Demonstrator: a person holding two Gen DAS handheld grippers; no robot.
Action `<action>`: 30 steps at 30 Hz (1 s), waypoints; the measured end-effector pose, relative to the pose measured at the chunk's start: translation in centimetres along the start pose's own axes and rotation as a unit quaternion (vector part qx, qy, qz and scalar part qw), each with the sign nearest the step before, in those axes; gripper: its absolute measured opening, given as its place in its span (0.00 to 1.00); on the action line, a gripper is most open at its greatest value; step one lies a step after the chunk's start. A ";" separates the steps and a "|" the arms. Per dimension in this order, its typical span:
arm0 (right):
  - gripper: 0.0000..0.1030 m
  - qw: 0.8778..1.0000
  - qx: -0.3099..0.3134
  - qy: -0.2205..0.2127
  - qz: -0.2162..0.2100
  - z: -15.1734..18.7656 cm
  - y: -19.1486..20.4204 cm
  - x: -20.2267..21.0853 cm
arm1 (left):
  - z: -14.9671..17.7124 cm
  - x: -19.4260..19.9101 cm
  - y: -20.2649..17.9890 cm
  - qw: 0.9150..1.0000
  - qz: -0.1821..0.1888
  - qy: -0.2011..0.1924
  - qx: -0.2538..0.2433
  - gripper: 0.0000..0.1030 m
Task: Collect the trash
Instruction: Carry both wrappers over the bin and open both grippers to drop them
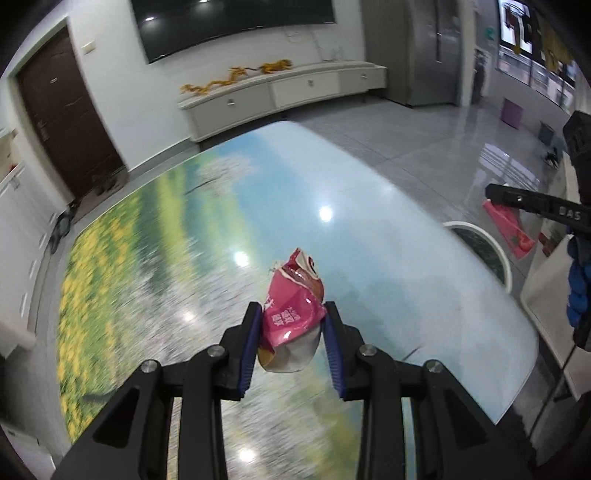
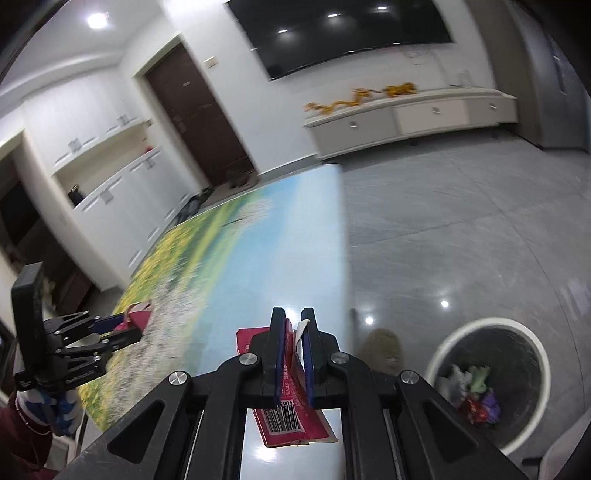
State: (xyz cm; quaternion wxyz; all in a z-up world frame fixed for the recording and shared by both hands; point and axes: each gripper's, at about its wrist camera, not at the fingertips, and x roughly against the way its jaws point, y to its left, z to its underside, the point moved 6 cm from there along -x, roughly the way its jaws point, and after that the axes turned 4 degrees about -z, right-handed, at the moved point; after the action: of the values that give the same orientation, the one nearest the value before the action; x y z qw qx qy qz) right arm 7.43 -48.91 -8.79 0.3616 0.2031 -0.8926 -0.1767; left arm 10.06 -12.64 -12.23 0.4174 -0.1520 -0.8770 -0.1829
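Note:
My left gripper [image 1: 291, 314] is shut on a crumpled pink and white snack wrapper [image 1: 295, 295], held above the glossy table [image 1: 184, 229] printed with a meadow scene. It also shows at the left of the right wrist view [image 2: 127, 328]. My right gripper [image 2: 293, 321] is shut on a flat red packet with a barcode [image 2: 291, 421], over the table's right edge. That packet also shows in the left wrist view [image 1: 511, 230]. A round white-rimmed trash bin [image 2: 491, 384] stands on the floor to the right, with several scraps inside; its rim shows in the left wrist view [image 1: 480, 243].
A white low cabinet [image 1: 280, 92] with yellow dragon ornaments lines the far wall under a dark TV [image 1: 229, 22]. A dark door [image 1: 62, 110] and white cupboards [image 2: 110, 177] are at the left. Grey tiled floor [image 2: 461, 229] lies right of the table.

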 end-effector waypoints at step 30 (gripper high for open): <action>0.47 0.966 -0.178 -0.001 0.190 4.7 -22.4 4.2 | -12.4 -9.8 -25.6 0.960 0.267 0.069 -0.048 0.55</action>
State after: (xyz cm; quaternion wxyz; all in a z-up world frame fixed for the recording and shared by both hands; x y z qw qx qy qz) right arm 6.52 -69.32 -19.88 0.4179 -0.0378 -0.8693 -0.2613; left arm 13.63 -42.02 -17.72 0.5031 -0.3873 -0.7638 -0.1165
